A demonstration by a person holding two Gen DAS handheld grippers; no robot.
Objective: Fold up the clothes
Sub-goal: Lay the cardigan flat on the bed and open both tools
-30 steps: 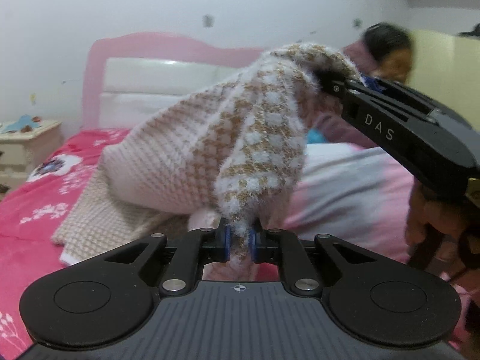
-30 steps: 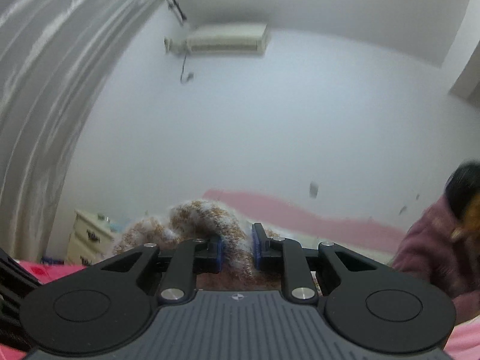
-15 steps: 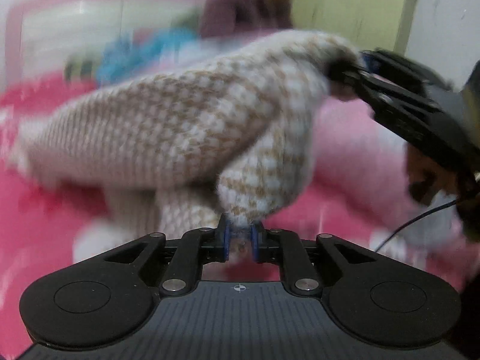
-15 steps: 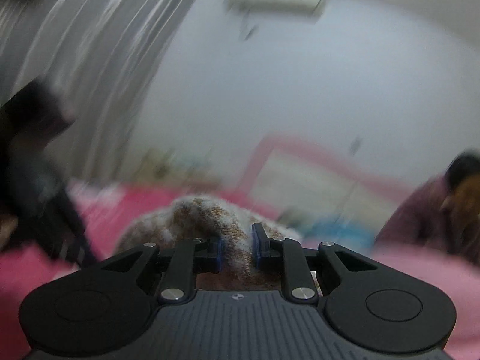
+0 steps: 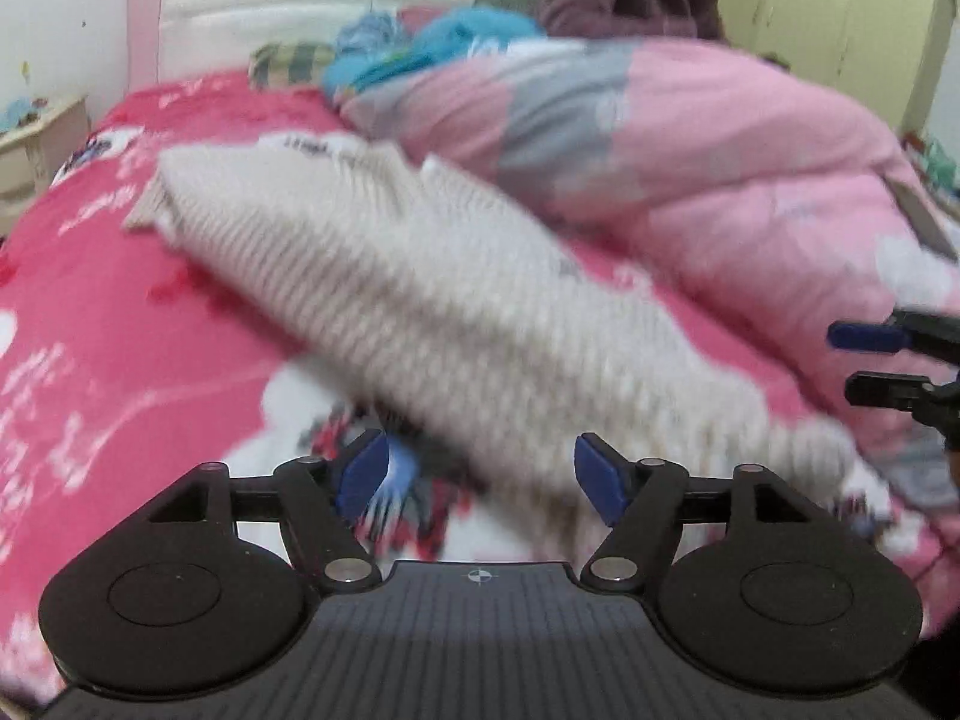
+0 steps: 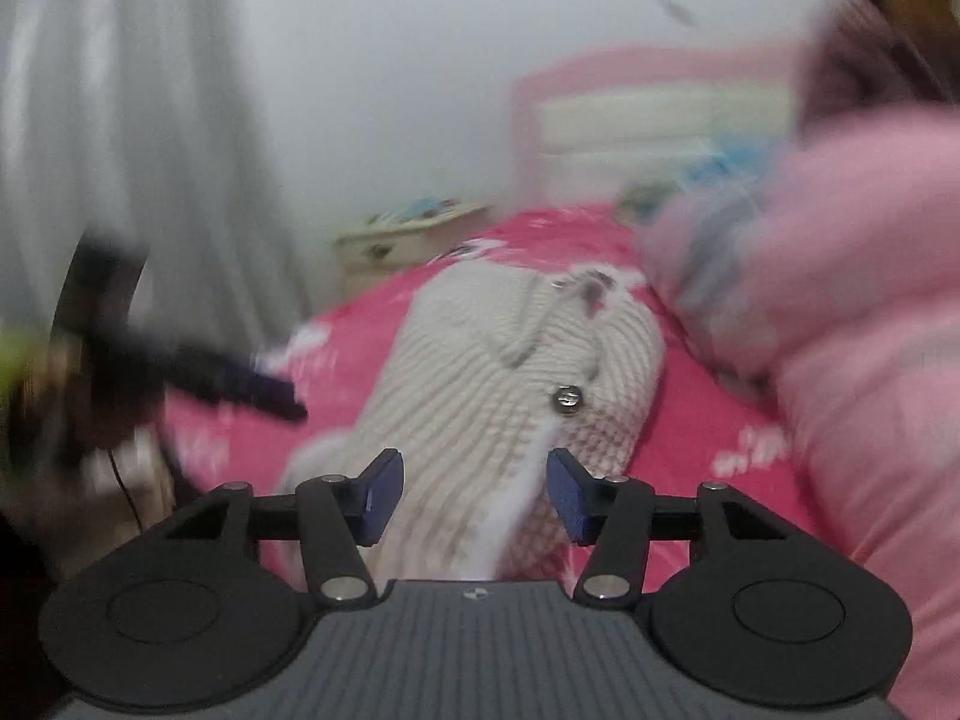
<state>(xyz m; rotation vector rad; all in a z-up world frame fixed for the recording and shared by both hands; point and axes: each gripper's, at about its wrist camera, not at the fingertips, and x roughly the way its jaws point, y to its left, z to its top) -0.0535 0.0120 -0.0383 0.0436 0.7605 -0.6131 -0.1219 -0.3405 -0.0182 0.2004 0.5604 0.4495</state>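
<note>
Motion blur smears both views, so we cannot make out the knit pattern. The cream knit sweater [image 5: 456,306] lies flat on the pink bed [image 5: 90,300], beside the quilt [image 5: 750,180]. Our left gripper [image 5: 480,471] and right gripper [image 6: 474,495] are both spread wide, holding nothing.

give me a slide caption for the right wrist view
Right gripper open above a cream knit cardigan lying on the pink bedspread, pink duvet alongside.

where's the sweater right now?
The sweater lies released on the pink bedsheet, left of the pink quilt, ahead of both open grippers in both wrist views.
</note>
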